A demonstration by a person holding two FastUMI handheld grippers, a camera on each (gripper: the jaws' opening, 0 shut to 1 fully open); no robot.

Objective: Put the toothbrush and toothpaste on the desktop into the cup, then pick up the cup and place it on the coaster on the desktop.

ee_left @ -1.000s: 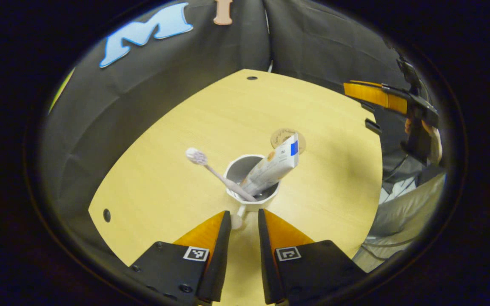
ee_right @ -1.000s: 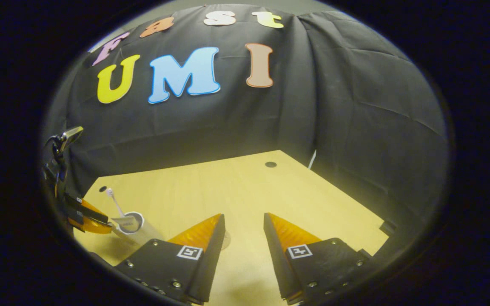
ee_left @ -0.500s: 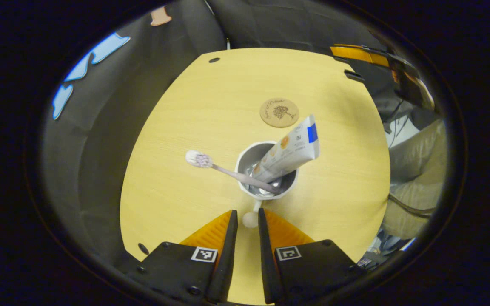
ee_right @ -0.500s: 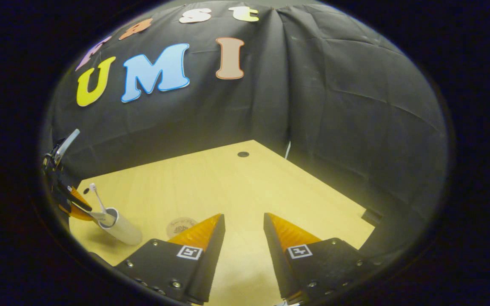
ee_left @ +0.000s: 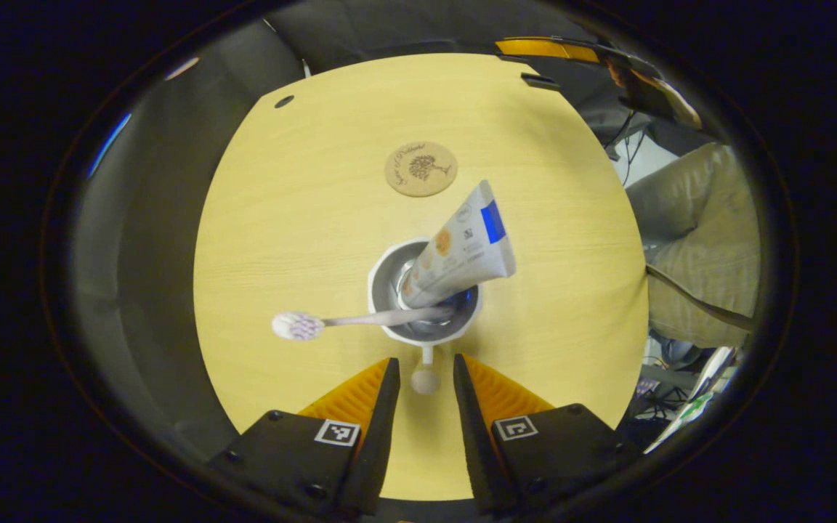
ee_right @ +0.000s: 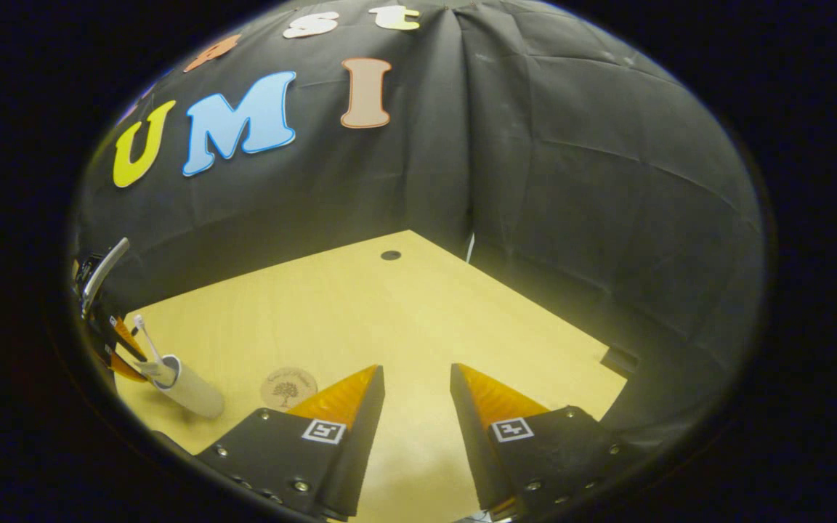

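Lifted since the earlier frame, the cup [ee_left: 424,301] hangs mid-frame, our left gripper [ee_left: 423,378] clamped on its handle [ee_left: 425,374] to reach the coaster [ee_left: 421,168]; our right gripper [ee_right: 416,385] idles apart.

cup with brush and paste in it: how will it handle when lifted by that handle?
Probably top-heavy: the toothpaste and toothbrush lean well past the cup rim on opposite sides, so they may shift if it tilts. The handle is thin with a knob end between the left gripper fingers, so the cup could swing. It looks rigid, likely ceramic, so breakable.
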